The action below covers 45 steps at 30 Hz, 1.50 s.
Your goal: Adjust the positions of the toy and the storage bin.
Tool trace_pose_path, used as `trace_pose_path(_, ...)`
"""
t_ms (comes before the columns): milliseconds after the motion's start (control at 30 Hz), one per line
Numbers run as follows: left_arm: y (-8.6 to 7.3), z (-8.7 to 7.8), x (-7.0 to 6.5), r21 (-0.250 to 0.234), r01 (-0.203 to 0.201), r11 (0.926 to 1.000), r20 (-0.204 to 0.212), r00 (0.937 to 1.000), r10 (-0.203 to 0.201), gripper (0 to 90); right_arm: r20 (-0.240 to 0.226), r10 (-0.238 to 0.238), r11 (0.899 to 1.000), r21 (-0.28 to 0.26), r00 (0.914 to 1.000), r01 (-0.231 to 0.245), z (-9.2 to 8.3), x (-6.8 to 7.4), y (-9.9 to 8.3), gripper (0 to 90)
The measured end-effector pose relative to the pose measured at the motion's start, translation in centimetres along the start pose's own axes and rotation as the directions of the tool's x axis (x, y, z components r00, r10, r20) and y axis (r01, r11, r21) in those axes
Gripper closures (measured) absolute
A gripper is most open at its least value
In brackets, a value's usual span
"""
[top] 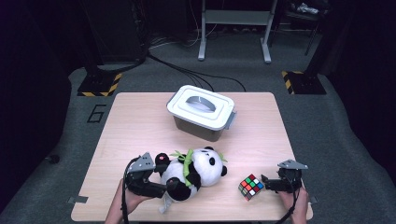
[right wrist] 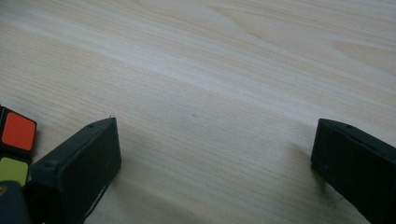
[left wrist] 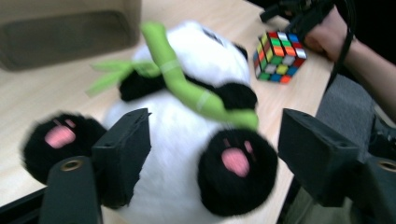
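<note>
Lying on its back at the lower middle of the surface (top: 140, 121), the plush panda (top: 196, 170) looks light and squashy, best pinched at a black foot (left wrist: 236, 179), which sits unpressed between the left claw's (left wrist: 212, 154) parted jaws.

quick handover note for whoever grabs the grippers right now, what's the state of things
Left gripper: open, jaws on either side of the panda's foot, no pad clearly pressing on it.
Right gripper: open, holding nothing, resting on the table just right of the puzzle cube.
The panda lies on its back at the front edge. The lidded bin sits behind it, lid on.
Done: nothing is in the bin.
Left: probably open the bin and put the toys in.
</note>
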<state>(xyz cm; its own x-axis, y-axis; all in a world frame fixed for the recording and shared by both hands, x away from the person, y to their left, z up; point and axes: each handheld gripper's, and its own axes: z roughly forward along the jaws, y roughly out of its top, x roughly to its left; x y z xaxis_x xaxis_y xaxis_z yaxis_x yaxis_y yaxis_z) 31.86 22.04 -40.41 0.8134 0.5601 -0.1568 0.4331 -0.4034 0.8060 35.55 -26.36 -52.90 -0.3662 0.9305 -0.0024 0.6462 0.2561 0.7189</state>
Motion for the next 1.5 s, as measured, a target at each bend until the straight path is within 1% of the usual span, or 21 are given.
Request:
trace_pose_path(33, 0.5, 0.1, 0.1, 0.001, 0.002, 1.0000, -0.012, 0.9999, -0.002, 22.5, 0.000, 0.000, 1.000, 0.000, 1.0000, 0.000, 0.0, 0.0, 0.0, 0.6)
trace_pose_path(100, 1.6, 0.8, 0.5, 0.030, 0.000, 0.9996, -0.024, 0.9997, 0.000, 15.3, 0.000, 0.001, 1.000, 0.000, 1.0000, -0.001, 0.0, 0.0, 0.0, 0.6)
trace_pose_path(200, 2.9, 2.4, 0.9, 0.068, -0.006, 0.9976, -0.023, 0.9997, 0.008, 14.5, 0.000, 0.000, 1.000, 0.000, 1.0000, 0.000, 0.0, 0.0, 0.0, 0.7)
trace_pose_path(333, 4.4, 4.7, 1.0, 0.144, -0.039, 0.9887, -0.023, 0.9988, 0.043, 5.3, 0.000, 0.000, 1.000, 0.000, 1.0000, 0.000, 0.0, 0.0, 0.0, 0.7)
trace_pose_path(367, 4.8, 5.3, 0.9, 0.172, -0.051, 0.9837, -0.028, 0.9980, 0.057, 2.9, 0.000, 0.001, 1.000, 0.000, 1.0000, -0.001, 0.0, 0.0, 0.0, 0.7)
trace_pose_path(400, 5.0, 5.8, 0.9, 0.195, -0.065, 0.9786, -0.032, 0.9968, 0.073, 2.2, 0.000, 0.001, 1.000, 0.000, 1.0000, -0.001, 0.0, 0.0, 0.0, 0.7)
trace_pose_path(467, 5.4, 6.7, 1.0, 0.215, -0.070, 0.9740, -0.019, 0.9969, 0.076, 2.6, 0.000, 0.001, 1.000, 0.000, 1.0000, -0.001, 0.0, 0.0, 0.0, 0.7)
trace_pose_path(500, 5.6, 7.0, 1.1, 0.230, -0.078, 0.9701, -0.023, 0.9961, 0.086, 4.2, 0.000, 0.001, 1.000, 0.000, 1.0000, -0.001, 0.0, 0.0, 0.0, 0.7)
trace_pose_path(567, 5.6, 7.4, 1.4, 0.231, -0.079, 0.9696, -0.014, 0.9963, 0.084, 12.4, 0.000, 0.001, 1.000, 0.000, 1.0000, -0.001, 0.0, 0.0, 0.0, 0.8)
trace_pose_path(667, 5.5, 7.9, 1.8, 0.244, -0.064, 0.9676, -0.018, 0.9973, 0.070, 19.1, 0.000, 0.001, 1.000, 0.000, 1.0000, -0.001, 0.0, 0.0, 0.0, 0.7)
trace_pose_path(700, 5.4, 8.0, 2.0, 0.255, -0.058, 0.9651, -0.023, 0.9976, 0.066, 25.9, 0.000, 0.001, 1.000, 0.000, 1.0000, -0.001, 0.0, 0.0, 0.0, 0.8)
trace_pose_path(767, 5.2, 8.2, 2.2, 0.261, -0.046, 0.9642, -0.038, 0.9976, 0.058, 29.0, 0.000, 0.001, 1.000, 0.000, 1.0000, -0.001, 0.0, 0.0, 0.0, 0.8)
trace_pose_path(800, 5.1, 8.3, 2.2, 0.256, -0.040, 0.9658, -0.049, 0.9973, 0.054, 32.7, 0.000, 0.001, 1.000, 0.000, 1.0000, -0.001, 0.0, 0.0, 0.0, 0.8)
trace_pose_path(833, 5.0, 8.2, 2.2, 0.252, -0.034, 0.9672, -0.054, 0.9974, 0.049, 40.6, 0.000, 0.001, 1.000, -0.001, 1.0000, -0.001, 0.0, 0.0, 0.0, 0.8)
trace_pose_path(867, 4.9, 8.1, 2.3, 0.250, -0.036, 0.9677, -0.062, 0.9967, 0.053, 40.6, 0.000, 0.001, 1.000, -0.001, 1.0000, -0.001, 0.0, 0.0, 0.0, 0.8)
trace_pose_path(933, 4.8, 8.0, 2.3, 0.240, -0.037, 0.9700, -0.077, 0.9954, 0.057, 50.9, 0.001, 0.001, 1.000, -0.001, 1.0000, -0.001, 0.0, 0.0, 0.0, 0.9)
trace_pose_path(1000, 4.5, 8.2, 2.4, 0.233, -0.031, 0.9719, -0.079, 0.9956, 0.051, 56.9, 0.001, 0.001, 1.000, -0.001, 1.0000, -0.001, 0.0, 0.0, 0.0, 0.9)
trace_pose_path(1133, 4.3, 8.6, 2.1, 0.237, -0.052, 0.9702, -0.081, 0.9940, 0.073, 64.7, 0.002, 0.005, 1.000, 0.000, 1.0000, -0.005, 0.0, 0.0, 0.0, 1.2)
trace_pose_path(1267, 4.2, 8.3, 1.9, 0.222, -0.074, 0.9722, -0.080, 0.9923, 0.094, 69.3, 0.003, 0.005, 1.000, 0.000, 1.0000, -0.005, 0.0, 0.0, 0.0, 1.2)
trace_pose_path(1433, 3.9, 7.8, 1.6, 0.173, -0.091, 0.9807, -0.082, 0.9910, 0.106, 70.4, 0.003, 0.006, 1.000, 0.000, 1.0000, -0.006, 0.0, 0.0, 0.0, 1.3)
trace_pose_path(1500, 3.8, 7.5, 1.6, 0.161, -0.098, 0.9821, -0.085, 0.9900, 0.113, 70.5, 0.003, 0.006, 1.000, 0.000, 1.0000, -0.006, 0.0, 0.0, 0.0, 1.3)
